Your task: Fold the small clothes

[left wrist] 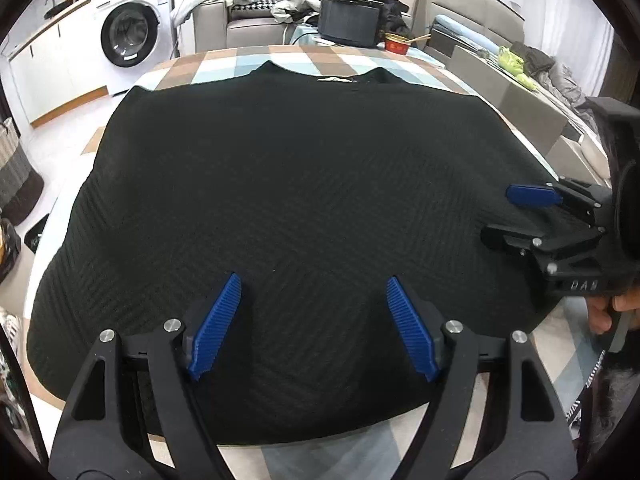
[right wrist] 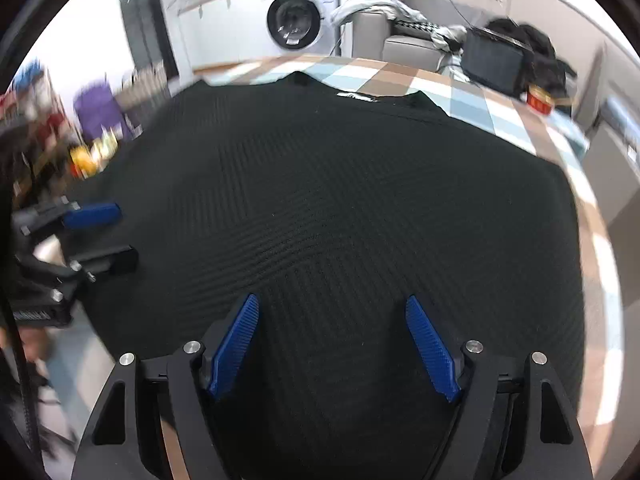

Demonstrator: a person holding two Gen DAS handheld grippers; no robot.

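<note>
A black ribbed knit garment (left wrist: 288,184) lies spread flat on the checked tablecloth (left wrist: 224,60), its neckline with a white label (left wrist: 335,79) at the far side. My left gripper (left wrist: 314,284) is open and empty, hovering over the garment's near hem. My right gripper (right wrist: 332,308) is open and empty over the near part of the garment (right wrist: 340,184). The right gripper also shows in the left wrist view (left wrist: 500,216) at the garment's right edge. The left gripper shows in the right wrist view (right wrist: 116,236) at the garment's left edge.
A dark cylindrical bin (left wrist: 350,20) and a red bowl (left wrist: 396,43) stand beyond the table's far edge. A washing machine (left wrist: 130,32) is at the back left, a grey sofa with clothes (left wrist: 248,12) behind. A woven basket (left wrist: 14,176) stands on the floor at left.
</note>
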